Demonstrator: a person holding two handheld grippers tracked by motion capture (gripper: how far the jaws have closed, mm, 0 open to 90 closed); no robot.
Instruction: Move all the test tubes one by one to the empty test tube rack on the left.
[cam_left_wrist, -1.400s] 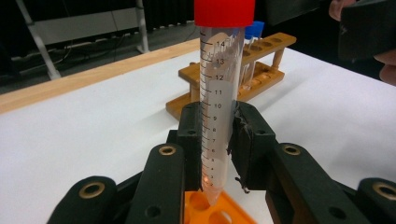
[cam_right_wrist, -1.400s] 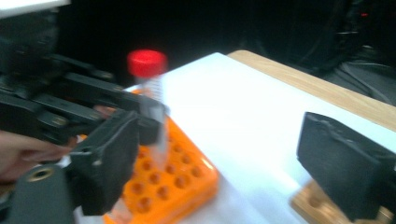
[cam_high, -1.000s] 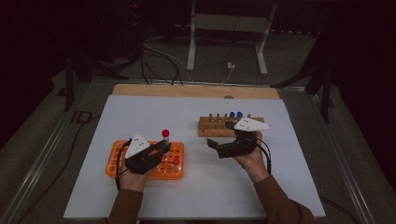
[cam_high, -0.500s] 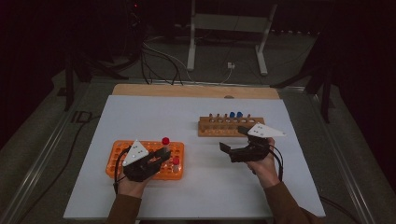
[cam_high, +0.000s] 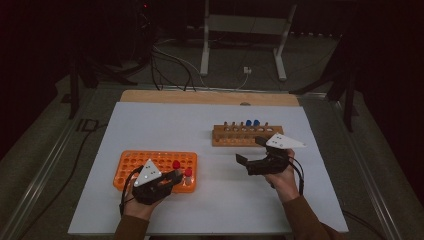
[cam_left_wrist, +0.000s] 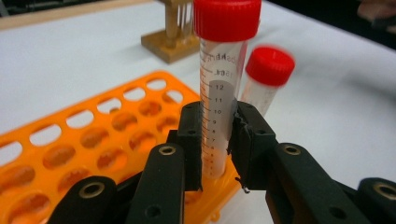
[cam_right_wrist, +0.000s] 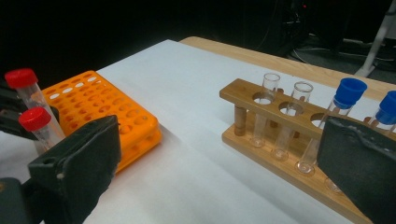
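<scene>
Evidently the step in hand is seating a tube in the orange rack (cam_left_wrist: 93, 140): the left gripper (cam_left_wrist: 217, 135) is clamped on a red-capped tube (cam_left_wrist: 219, 93), its two black pads pressed against the graduated wall while the tube stands upright at the rack's near corner. Whether its foot is already down in a hole or just above one is hard to tell, since the jaws cover it. A second red-capped tube (cam_left_wrist: 266, 79) stands just beside it, already in the rack. The right gripper (cam_right_wrist: 219, 172) holds nothing, its jaws spread wide, near the wooden rack (cam_right_wrist: 261, 135) that carries clear tubes and two blue-capped tubes (cam_right_wrist: 348, 98). Next, probably, the left hand must lower the tube straight, without tipping it onto its neighbour, and then let go.
</scene>
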